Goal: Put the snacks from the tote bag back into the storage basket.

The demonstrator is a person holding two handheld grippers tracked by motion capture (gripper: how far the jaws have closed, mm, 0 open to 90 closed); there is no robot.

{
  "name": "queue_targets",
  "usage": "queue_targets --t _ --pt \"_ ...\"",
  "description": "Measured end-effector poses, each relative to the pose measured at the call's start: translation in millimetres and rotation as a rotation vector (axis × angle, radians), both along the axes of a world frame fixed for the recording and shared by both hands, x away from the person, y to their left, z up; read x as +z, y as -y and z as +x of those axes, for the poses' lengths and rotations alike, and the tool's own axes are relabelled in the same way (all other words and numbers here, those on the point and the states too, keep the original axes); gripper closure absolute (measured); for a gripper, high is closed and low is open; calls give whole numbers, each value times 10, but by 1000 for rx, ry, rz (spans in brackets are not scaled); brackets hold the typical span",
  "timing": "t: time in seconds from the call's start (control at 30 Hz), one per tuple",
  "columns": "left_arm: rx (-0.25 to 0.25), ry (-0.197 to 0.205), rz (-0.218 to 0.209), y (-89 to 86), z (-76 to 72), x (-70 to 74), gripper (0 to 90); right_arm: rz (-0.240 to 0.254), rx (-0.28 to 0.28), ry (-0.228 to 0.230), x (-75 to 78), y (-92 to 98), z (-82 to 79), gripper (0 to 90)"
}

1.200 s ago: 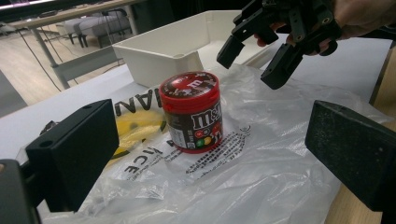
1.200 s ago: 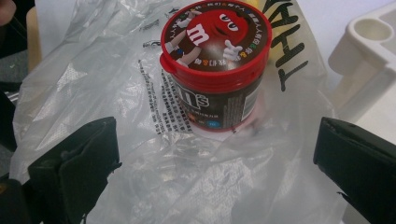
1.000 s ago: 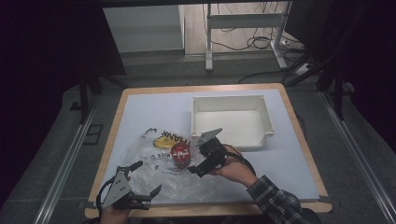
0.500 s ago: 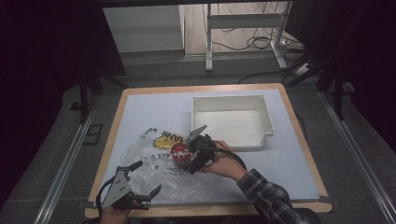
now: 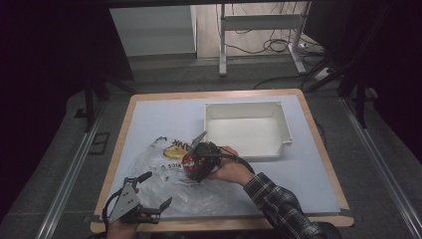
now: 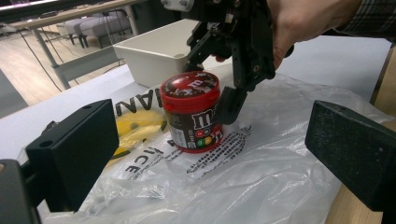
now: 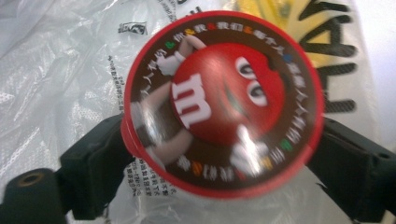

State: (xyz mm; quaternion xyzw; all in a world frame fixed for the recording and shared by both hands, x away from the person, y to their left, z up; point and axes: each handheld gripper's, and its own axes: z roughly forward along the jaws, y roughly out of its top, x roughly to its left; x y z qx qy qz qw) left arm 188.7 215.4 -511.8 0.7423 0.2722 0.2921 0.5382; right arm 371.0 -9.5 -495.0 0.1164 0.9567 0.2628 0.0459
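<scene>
The right gripper (image 5: 195,167) is reaching down over an upright red-lidded jar (image 6: 191,109), its two jaws standing on opposite sides of the jar's body just under the lid. In the right gripper view the lid (image 7: 223,100) is lying between the jaws, which are flanking it closely; whether the pads are pressing the wall cannot be told. The jar is standing on a crumpled clear bag (image 5: 169,174), with a white bin (image 5: 246,127) beyond the fingers. The left gripper (image 5: 149,196) is resting near the table's (image 5: 308,184) near edge, well apart from the jar, its jaws spread wide and holding nothing, pointing toward the jar.
</scene>
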Motion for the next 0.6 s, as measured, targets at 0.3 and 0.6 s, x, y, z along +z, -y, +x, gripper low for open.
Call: queue_targets --t 0.3,0.6 --pt "0 1 -2 -1 -1 1 27 -65 28 -4 -35 -183 24 182" --pt "-1 1 2 1 -1 -2 27 -82 13 -4 -71 -229 41 249"
